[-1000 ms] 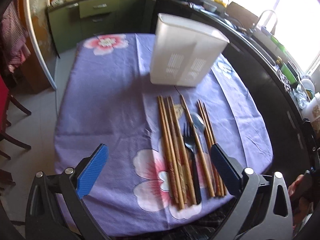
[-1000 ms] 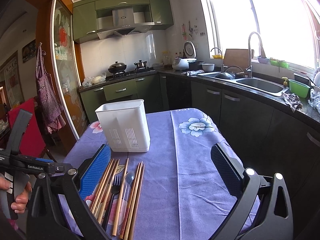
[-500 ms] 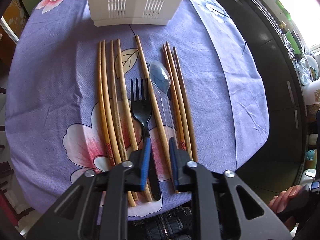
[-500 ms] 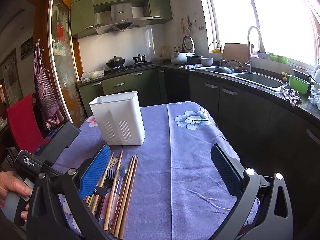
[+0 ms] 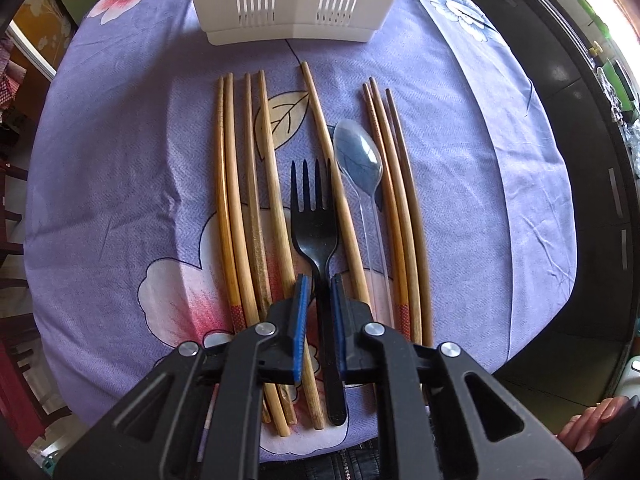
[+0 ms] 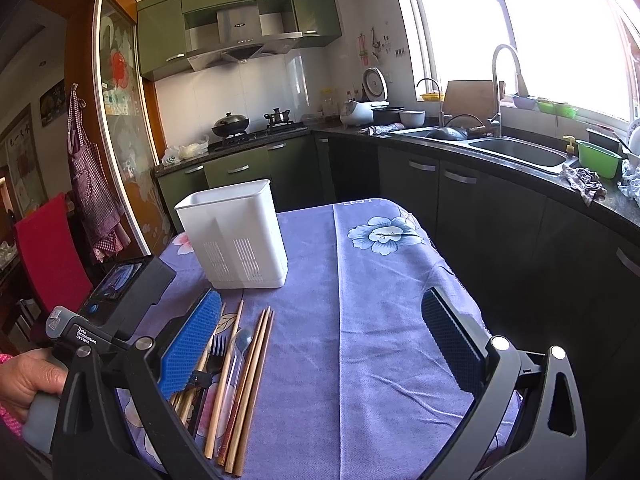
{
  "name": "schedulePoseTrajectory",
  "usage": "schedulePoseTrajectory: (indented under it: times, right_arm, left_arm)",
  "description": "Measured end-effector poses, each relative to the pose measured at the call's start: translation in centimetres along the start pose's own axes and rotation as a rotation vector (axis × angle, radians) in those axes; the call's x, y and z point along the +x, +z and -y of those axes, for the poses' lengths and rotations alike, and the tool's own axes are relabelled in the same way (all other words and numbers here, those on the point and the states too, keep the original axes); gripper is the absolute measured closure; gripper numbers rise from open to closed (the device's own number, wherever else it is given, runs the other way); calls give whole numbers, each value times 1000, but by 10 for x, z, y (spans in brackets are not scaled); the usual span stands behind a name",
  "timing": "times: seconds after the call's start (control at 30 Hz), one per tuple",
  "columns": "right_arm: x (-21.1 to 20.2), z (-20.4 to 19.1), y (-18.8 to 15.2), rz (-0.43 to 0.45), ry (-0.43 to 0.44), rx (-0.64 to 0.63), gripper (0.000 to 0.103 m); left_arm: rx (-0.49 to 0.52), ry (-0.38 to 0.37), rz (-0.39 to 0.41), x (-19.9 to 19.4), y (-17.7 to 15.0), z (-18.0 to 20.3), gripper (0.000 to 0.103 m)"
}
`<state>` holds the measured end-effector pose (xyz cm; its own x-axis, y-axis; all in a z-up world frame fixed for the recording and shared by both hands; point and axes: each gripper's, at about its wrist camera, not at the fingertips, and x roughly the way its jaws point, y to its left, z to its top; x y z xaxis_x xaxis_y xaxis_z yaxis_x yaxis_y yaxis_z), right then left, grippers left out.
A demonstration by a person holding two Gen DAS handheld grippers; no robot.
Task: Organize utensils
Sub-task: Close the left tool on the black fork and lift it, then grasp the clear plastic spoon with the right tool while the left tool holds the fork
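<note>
A black plastic fork [image 5: 314,216] lies on the purple flowered tablecloth [image 5: 120,160] among several wooden chopsticks [image 5: 240,200], with a clear plastic spoon [image 5: 358,156] just to its right. My left gripper [image 5: 319,284] points down at the table and is shut on the fork's handle, one blue pad on each side. The white slotted utensil holder [image 5: 288,0] stands upright beyond the utensils' tips. In the right wrist view my right gripper [image 6: 320,340] hangs open and empty above the cloth, to the right of the utensils [image 6: 240,360] and the holder [image 6: 236,232].
A hand [image 6: 24,376] grips the left tool at the table's near left corner. A red chair [image 6: 48,256] stands left of the table. Dark kitchen cabinets and a counter with a sink [image 6: 516,152] run along the right and back.
The left gripper came down over the utensils and its jaws went from wide open to shut around the fork's handle. The right gripper has stayed where it was.
</note>
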<state>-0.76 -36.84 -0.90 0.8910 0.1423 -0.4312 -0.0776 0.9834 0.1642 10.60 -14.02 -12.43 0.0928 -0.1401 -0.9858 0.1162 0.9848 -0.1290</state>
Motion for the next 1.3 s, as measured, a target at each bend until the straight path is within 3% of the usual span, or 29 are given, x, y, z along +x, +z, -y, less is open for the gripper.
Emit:
schedulePoseTrajectory:
  times: [0.23, 0.4, 0.53, 0.7, 0.73, 0.77, 0.8, 0.87, 1.0, 1.3]
  right_arm:
    - [1, -1, 1, 1, 3, -7, 4]
    - [8, 4, 4, -49, 53, 15, 4]
    - [33, 11, 17, -200, 175, 42, 4]
    - [101, -9, 19, -520, 356, 32, 5]
    - [114, -18, 16, -572, 367, 16, 8]
    - [126, -27, 12, -619, 377, -5, 23]
    - [137, -35, 9, -662, 373, -21, 44]
    - [158, -48, 1, -739, 362, -36, 67]
    - [194, -66, -22, -871, 347, -47, 69]
    - [221, -87, -44, -913, 248, -120, 90]
  left_arm:
    - [17, 18, 26, -3, 2, 10, 94]
    - [2, -29, 94, -18, -3, 6, 95]
    - [-15, -70, 192, -52, -9, -8, 95]
    - [-22, -64, 331, -96, -18, -28, 95]
    - [-23, -60, 349, -102, -17, -30, 95]
    - [-24, -56, 362, -106, -17, -33, 95]
    - [-25, -54, 369, -109, -20, -37, 95]
    - [-23, -51, 373, -111, -22, -40, 95]
    - [-11, -56, 358, -106, -23, -41, 95]
    - [-5, -75, 344, -96, -20, -46, 94]
